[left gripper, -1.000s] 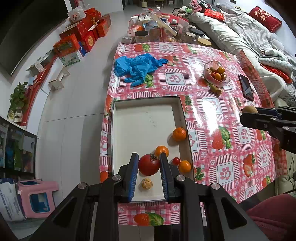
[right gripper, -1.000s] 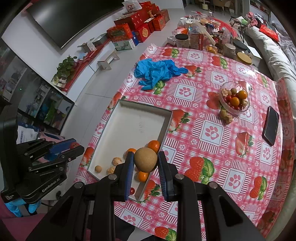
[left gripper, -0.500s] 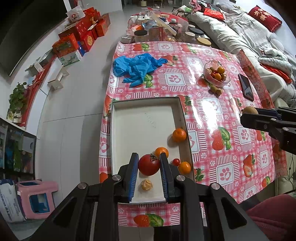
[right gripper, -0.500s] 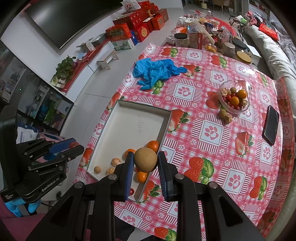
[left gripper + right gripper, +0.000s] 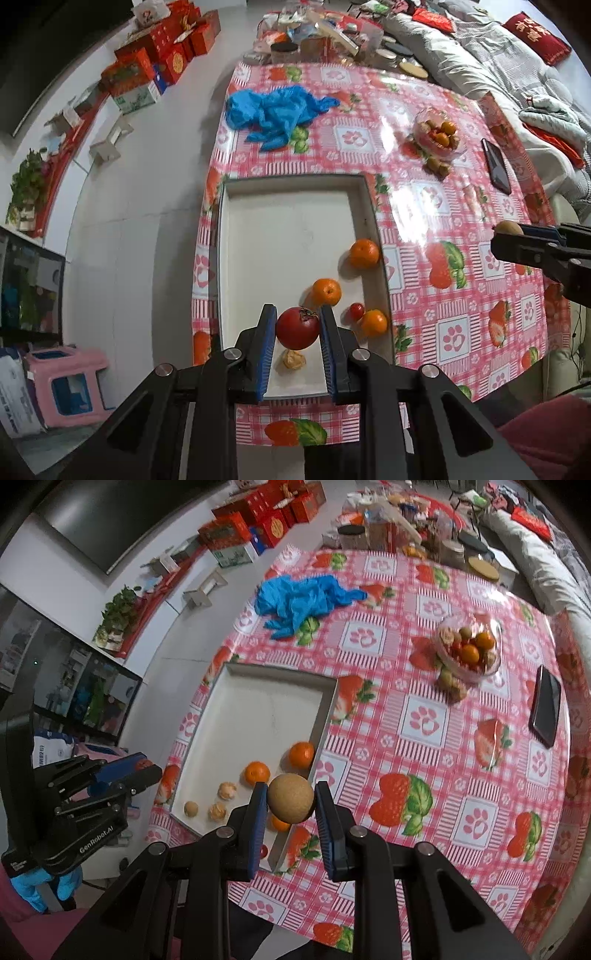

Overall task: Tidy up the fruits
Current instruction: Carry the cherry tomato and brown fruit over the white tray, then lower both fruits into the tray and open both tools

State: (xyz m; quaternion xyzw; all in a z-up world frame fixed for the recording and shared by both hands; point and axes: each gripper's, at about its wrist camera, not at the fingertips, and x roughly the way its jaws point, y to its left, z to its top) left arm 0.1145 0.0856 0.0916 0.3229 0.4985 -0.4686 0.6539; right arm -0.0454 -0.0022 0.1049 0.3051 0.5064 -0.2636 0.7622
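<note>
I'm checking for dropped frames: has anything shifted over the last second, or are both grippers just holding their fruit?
Nothing visibly changed. The left gripper stays shut on the round red fruit above the white rectangular tray, and the right gripper stays shut on the round tan-brown fruit. The oranges in the tray lie where they were.

The far half of the white tray [image 5: 288,221] lies bare; oranges [image 5: 364,253] and small fruits [image 5: 226,791] crowd its near end.
</note>
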